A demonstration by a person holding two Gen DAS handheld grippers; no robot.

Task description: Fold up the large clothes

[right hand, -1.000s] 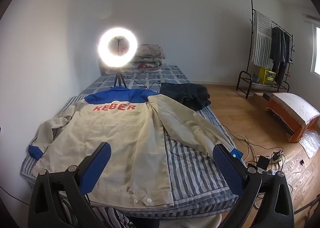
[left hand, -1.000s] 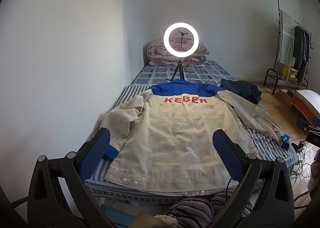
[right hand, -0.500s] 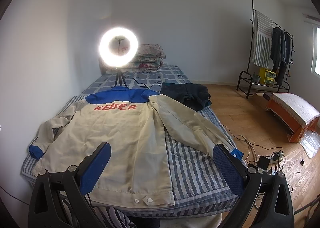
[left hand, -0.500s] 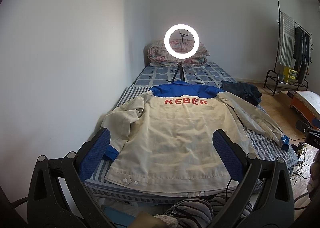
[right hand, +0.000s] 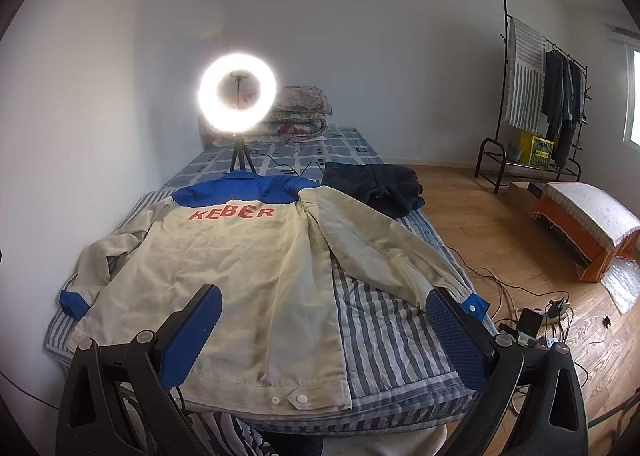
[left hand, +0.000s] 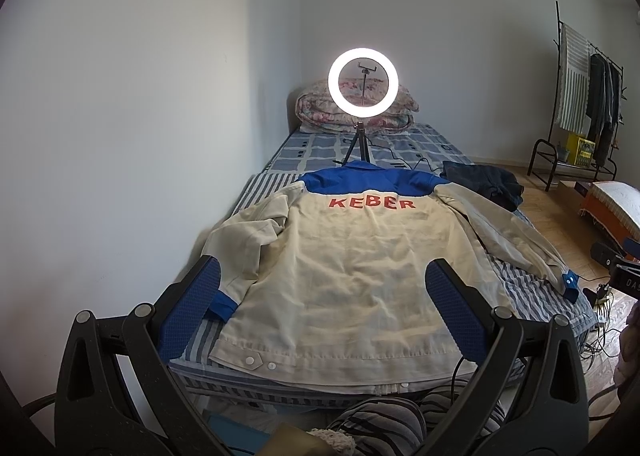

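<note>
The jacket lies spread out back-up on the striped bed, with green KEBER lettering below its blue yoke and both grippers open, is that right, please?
Not quite: the KEBER lettering is red, not green, as both wrist views show. The rest holds: the jacket lies spread back-up on the striped bed, and the left gripper and right gripper are open.

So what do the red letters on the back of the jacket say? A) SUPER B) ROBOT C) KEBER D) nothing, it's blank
C: the jacket lies back-up on the bed, and red letters under its blue shoulder part spell KEBER.
</note>
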